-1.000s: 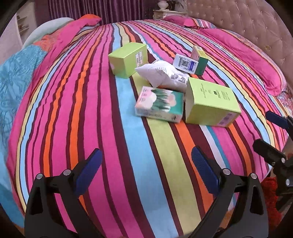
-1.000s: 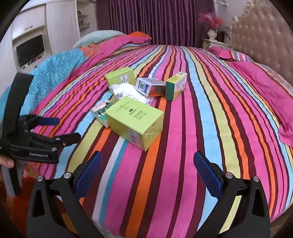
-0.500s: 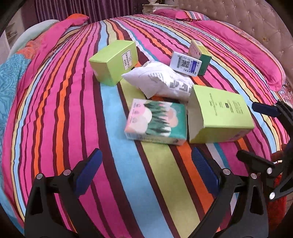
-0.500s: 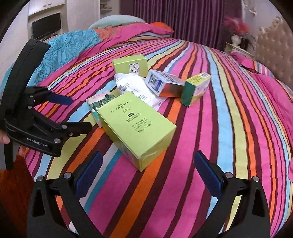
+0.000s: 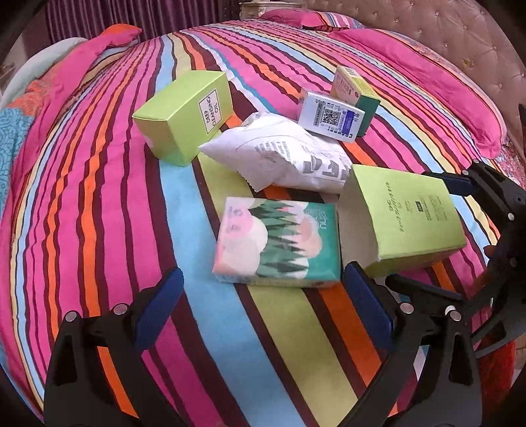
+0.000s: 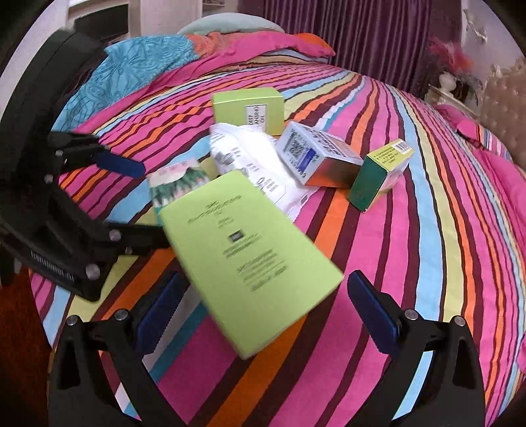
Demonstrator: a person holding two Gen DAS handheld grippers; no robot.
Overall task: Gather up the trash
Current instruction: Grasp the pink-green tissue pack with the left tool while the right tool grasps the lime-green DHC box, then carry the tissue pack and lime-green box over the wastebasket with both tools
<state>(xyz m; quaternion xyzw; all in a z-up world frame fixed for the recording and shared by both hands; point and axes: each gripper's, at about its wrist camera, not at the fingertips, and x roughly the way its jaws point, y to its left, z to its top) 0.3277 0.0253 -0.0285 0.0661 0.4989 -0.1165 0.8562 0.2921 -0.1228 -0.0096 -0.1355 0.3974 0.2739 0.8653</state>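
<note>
Trash lies in a cluster on a striped bed. Nearest my open left gripper (image 5: 263, 302) is a tissue pack (image 5: 279, 239) printed with trees, just beyond the fingertips. Beside it lies a large lime-green box (image 5: 404, 213), which reaches between the fingers of my open right gripper (image 6: 263, 305); the same large box (image 6: 250, 253) fills that view. Behind sit a white crumpled bag (image 5: 282, 157), a second green box (image 5: 184, 115) labelled "Deep Cleansing Oil", a white and blue QR-code box (image 5: 332, 116) and a small yellow-green box (image 5: 355, 88).
The bed cover (image 5: 98, 197) is bright striped fabric, with pink pillows (image 5: 411, 69) by a tufted headboard (image 5: 476, 42). A blue patterned quilt (image 6: 138, 65) lies at the far side. Purple curtains (image 6: 361, 29) hang behind. The bed edge and red floor (image 6: 16, 328) are at the lower left.
Both grippers have moved in closer to the cluster. The tissue pack now sits just beyond the left fingertips and the large green box has come between the right fingers.
</note>
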